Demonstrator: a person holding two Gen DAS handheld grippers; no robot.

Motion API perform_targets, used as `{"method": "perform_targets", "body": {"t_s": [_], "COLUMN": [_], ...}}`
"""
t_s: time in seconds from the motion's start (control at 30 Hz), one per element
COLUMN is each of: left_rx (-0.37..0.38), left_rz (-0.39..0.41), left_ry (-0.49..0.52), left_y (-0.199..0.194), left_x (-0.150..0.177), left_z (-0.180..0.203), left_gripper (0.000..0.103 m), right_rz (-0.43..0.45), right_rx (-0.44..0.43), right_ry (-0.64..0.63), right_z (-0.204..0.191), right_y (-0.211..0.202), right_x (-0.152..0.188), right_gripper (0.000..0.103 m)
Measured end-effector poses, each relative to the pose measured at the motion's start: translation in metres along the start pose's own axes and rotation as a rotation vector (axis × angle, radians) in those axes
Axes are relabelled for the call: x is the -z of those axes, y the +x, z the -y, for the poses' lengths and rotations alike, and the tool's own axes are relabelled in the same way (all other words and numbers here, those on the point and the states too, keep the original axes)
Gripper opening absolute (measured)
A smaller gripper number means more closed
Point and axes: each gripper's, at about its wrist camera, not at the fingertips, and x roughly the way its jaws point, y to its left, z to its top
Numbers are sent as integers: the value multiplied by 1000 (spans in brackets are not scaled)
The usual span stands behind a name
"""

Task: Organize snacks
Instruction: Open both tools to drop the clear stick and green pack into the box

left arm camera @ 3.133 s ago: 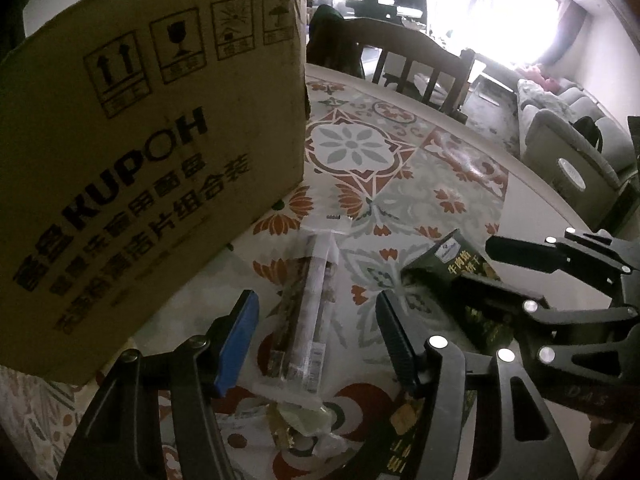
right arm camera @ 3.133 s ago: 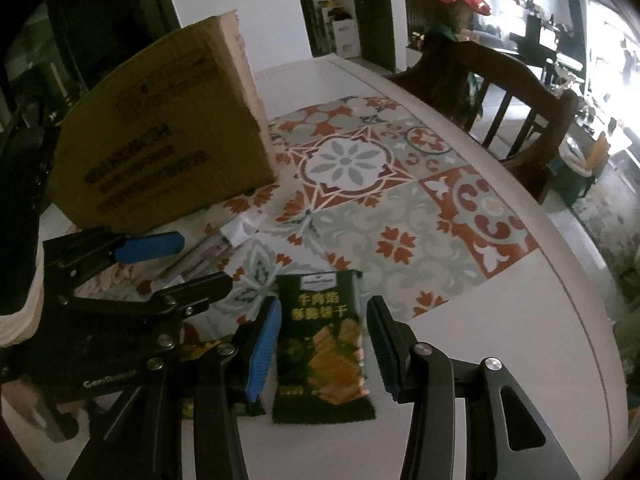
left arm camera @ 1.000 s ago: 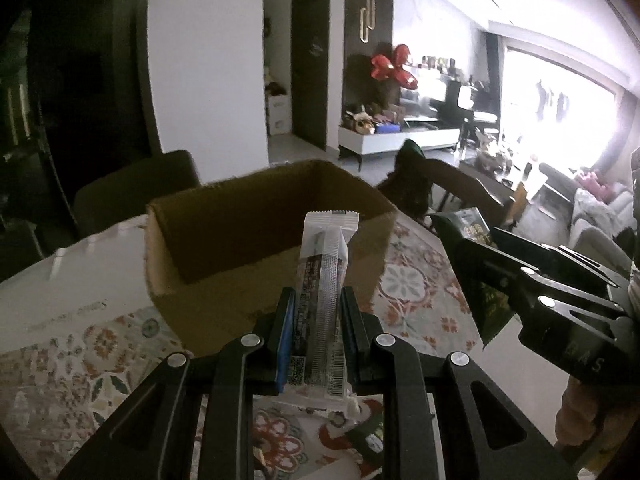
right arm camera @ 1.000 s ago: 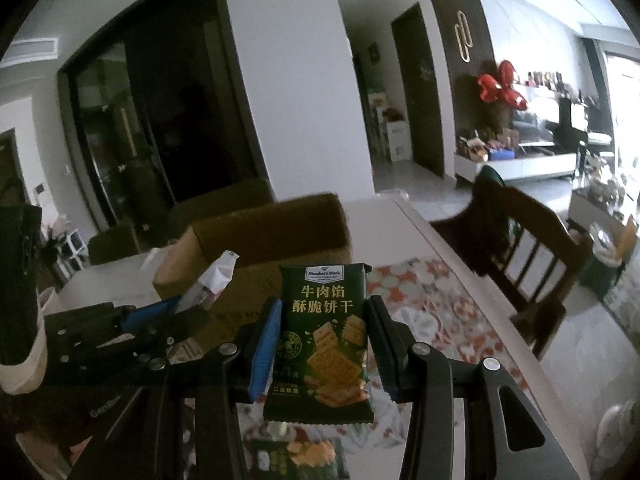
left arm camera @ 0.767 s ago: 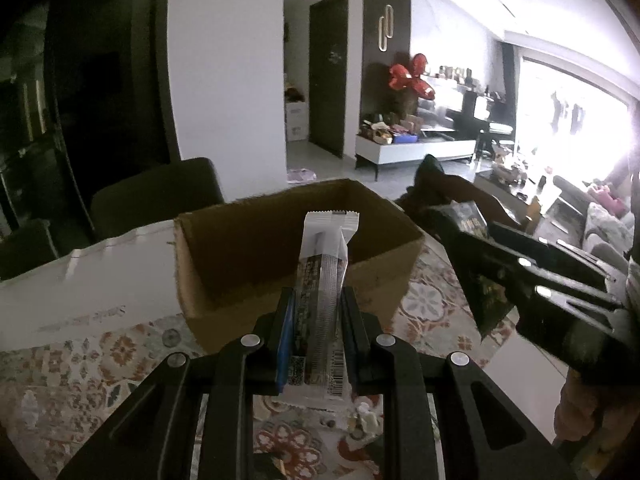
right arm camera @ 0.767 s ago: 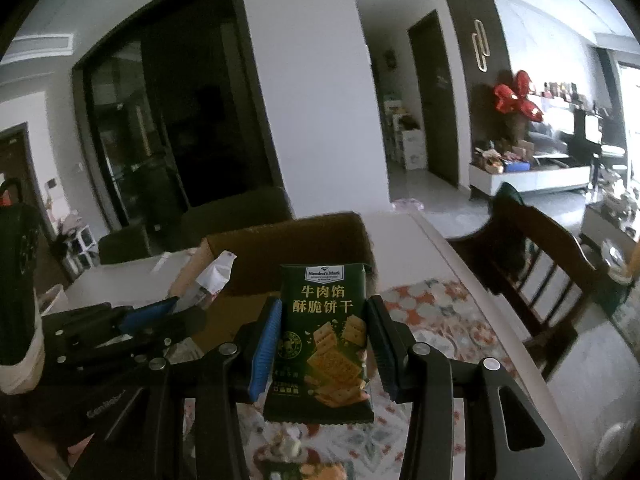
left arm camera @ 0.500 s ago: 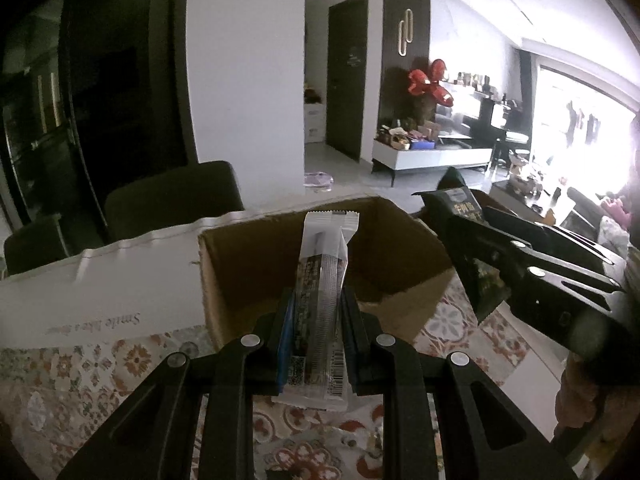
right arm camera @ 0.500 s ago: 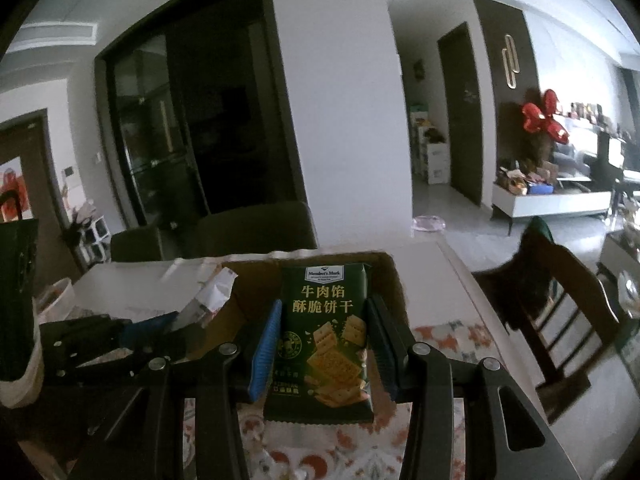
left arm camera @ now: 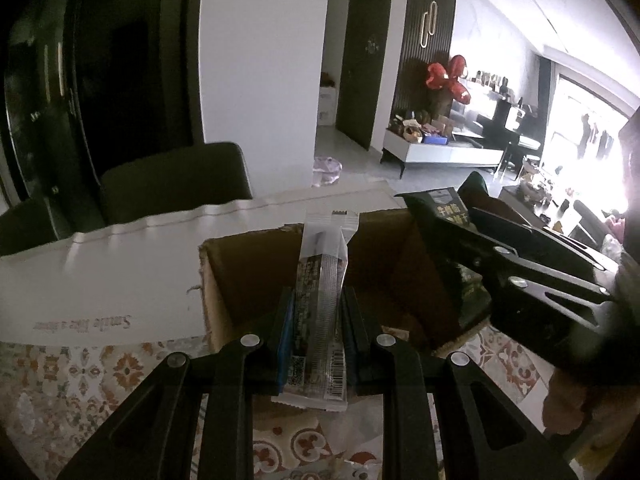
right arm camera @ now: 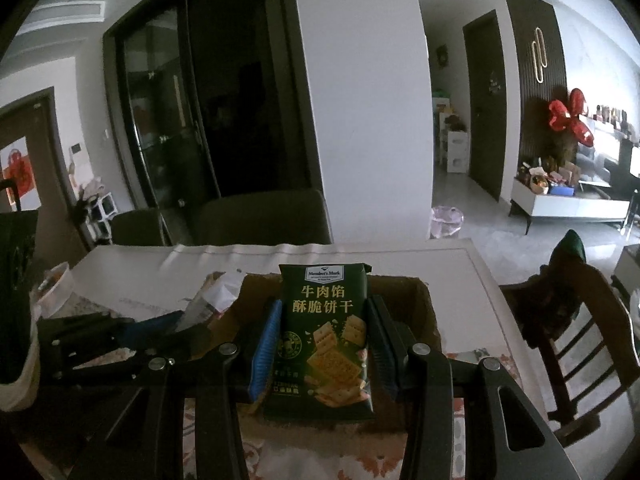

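My left gripper [left arm camera: 316,312] is shut on a long clear-wrapped snack bar [left arm camera: 322,280] and holds it upright over the near rim of the open cardboard box [left arm camera: 248,276]. My right gripper [right arm camera: 324,332] is shut on a dark green cracker packet [right arm camera: 324,336], upright above the same box [right arm camera: 420,312]. In the left wrist view the right gripper [left arm camera: 448,240] with the green packet [left arm camera: 448,210] reaches over the box's right side. In the right wrist view the left gripper [right arm camera: 172,326] and its bar [right arm camera: 218,296] sit at the box's left edge.
The box stands on a patterned tablecloth [left arm camera: 80,380] on a white table [left arm camera: 100,272]. Dark chairs [left arm camera: 172,184] stand behind the table, a wooden chair [right arm camera: 576,320] at the right. A white container [right arm camera: 52,288] sits at the far left.
Both grippers have lifted their snacks off the table and moved forward over the open box. The box's opening has come closer beneath them.
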Motion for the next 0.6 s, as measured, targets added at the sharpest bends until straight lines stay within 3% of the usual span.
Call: {"method": "perform_targets", "body": {"t_s": [0.13,0.27,0.3,0.33,0.47,0.6], "left_rx": [-12,-55,-68,-83,-126,-147], "left_rz": [-20,3,11,18,41,65], "left_ry": [-5,12,18,22,9,13], "left_y": [12,12,10,7,-6,-23], "left_x": [-2,-2,-2,0,8,19], "left_z": [-1,-1,-1,-1,-3,-2], "left_gripper": [28,50,51,51,58,59], "right_rz": [-27,-42,-43,-39,-24,8], "right_rx": [6,34,44,56,77,97], "right_ry": [-2,12,13,18,42,28], "right_z": [-1,5,6,8,10,3], "right_y": [18,25,26,25,14,-3], "right_x": [-2,3,2,3,7,12], "right_gripper": [44,49,59,62,62,62]}}
